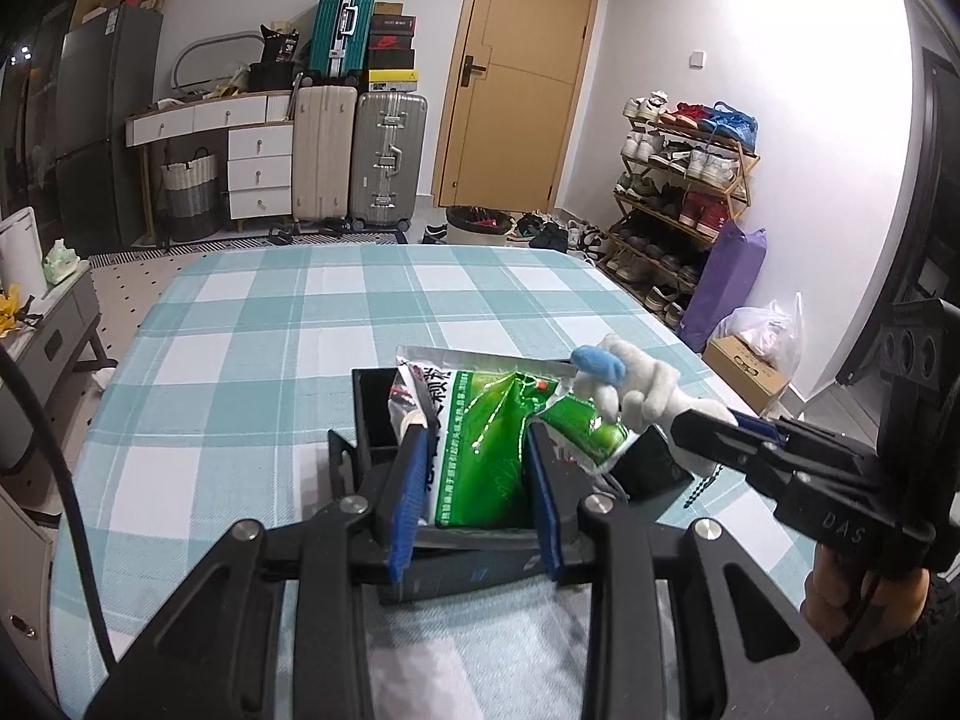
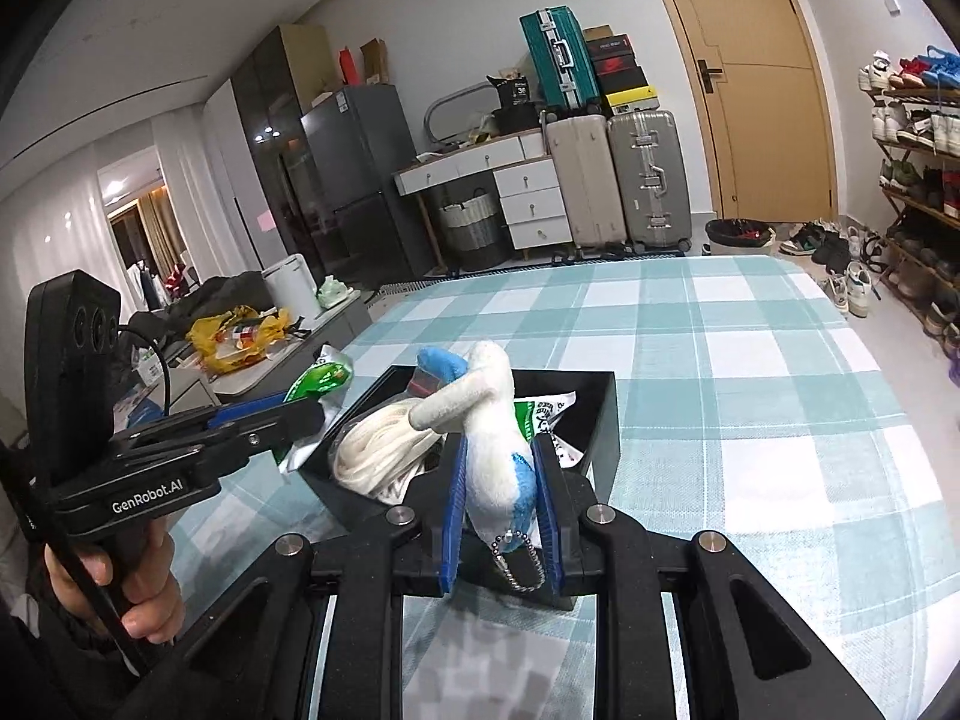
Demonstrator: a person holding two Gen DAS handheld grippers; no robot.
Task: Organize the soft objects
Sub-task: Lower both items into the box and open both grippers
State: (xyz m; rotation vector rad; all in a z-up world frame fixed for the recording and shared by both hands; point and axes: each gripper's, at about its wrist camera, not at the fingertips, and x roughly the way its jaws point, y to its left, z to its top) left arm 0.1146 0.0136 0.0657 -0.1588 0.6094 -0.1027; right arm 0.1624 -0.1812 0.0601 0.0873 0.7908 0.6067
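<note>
My left gripper (image 1: 477, 438) is shut on a green and white foil packet (image 1: 486, 450) and holds it over a black open box (image 1: 375, 402) on the checked tablecloth. My right gripper (image 2: 498, 450) is shut on a white plush toy with blue patches (image 2: 495, 438), also over the box (image 2: 600, 414). The plush shows in the left wrist view (image 1: 648, 390) just right of the packet. In the right wrist view the box holds a coil of white cord (image 2: 378, 444) and another printed packet (image 2: 549, 414). The left gripper's packet shows at the left (image 2: 318, 378).
The table with the teal and white checked cloth (image 1: 288, 360) stretches ahead. Suitcases (image 1: 360, 156), white drawers and a door stand at the far wall. A shoe rack (image 1: 678, 192) is at the right. A low side table with clutter (image 2: 240, 336) is at the left.
</note>
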